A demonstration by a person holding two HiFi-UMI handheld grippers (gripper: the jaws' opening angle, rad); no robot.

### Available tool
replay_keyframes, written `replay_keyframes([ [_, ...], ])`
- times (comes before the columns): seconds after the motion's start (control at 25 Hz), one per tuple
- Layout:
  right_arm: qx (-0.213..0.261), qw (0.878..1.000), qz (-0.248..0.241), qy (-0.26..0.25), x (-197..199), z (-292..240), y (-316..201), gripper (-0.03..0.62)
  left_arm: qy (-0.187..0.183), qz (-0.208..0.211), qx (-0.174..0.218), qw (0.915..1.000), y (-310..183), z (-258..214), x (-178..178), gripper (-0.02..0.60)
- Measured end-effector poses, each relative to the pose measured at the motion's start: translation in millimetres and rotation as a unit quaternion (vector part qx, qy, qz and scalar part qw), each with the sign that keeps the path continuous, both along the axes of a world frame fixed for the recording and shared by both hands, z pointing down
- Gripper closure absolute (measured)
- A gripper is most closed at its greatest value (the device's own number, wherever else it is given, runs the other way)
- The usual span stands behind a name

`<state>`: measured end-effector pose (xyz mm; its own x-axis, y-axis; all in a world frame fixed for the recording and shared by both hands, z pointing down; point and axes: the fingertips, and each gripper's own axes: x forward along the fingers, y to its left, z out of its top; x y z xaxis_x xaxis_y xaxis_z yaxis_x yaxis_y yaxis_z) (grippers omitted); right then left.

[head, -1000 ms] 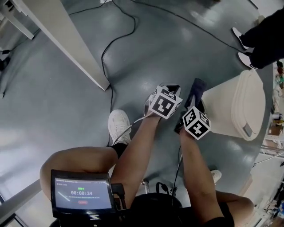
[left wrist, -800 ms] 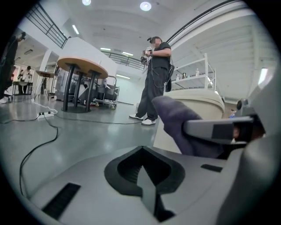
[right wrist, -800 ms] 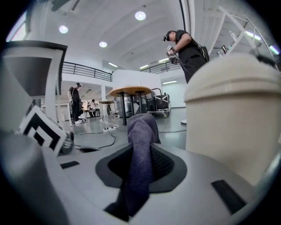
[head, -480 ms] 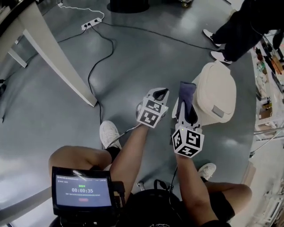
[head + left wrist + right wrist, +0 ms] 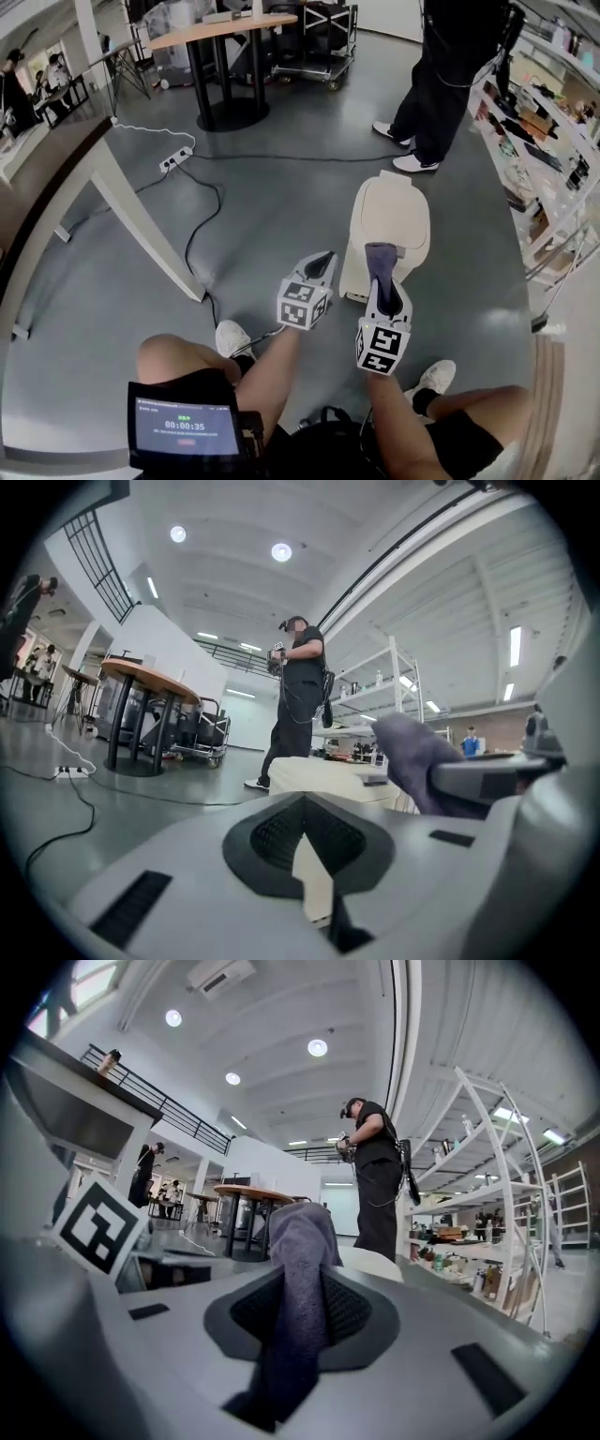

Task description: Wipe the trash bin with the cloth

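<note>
Swung round since the earlier frame: trash bin now dead ahead instead of off to the right, with both grippers drawn up at its near end.

Counted, largest first: one cream trash bin, lid down; one standing person just beyond its far side; two grippers; one cloth.

Left gripper beside the bin's near left corner, jaws brought together on nothing. Right gripper at the bin's near edge, jaws clamped on the purple cloth, free end poking toward the lid. Cannot tell whether cloth touches bin.

Judged barely begun: cloth in grip and brought to the bin, no wiped patch to be made out, lid and sides all left to do.
</note>
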<state>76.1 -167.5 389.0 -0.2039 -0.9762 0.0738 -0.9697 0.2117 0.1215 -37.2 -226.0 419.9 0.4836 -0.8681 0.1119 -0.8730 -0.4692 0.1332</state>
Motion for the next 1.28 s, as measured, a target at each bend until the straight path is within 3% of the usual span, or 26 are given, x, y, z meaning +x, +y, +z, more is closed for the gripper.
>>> replay_keyframes([
  [0.24,0.02,0.999,0.029,-0.004,54.8,-10.7,43.1,0.507,-0.016,-0.007,0.031,0.9994,42.4,-40.1,25.0,0.581],
  [0.52,0.038,0.997,0.057,-0.02,99.8,-28.1,57.5,0.507,-0.01,-0.027,0.055,0.9981,50.7,-75.7,69.8,0.581],
  [0.84,0.01,0.999,0.047,-0.021,86.4,-7.6,60.6,0.508,-0.012,-0.02,0.05,0.9985,62.1,-70.6,81.3,0.581],
  [1.28,0.016,0.999,0.029,-0.026,78.0,-11.1,51.2,0.508,-0.04,-0.02,0.043,0.9981,59.6,-59.2,81.9,0.581],
])
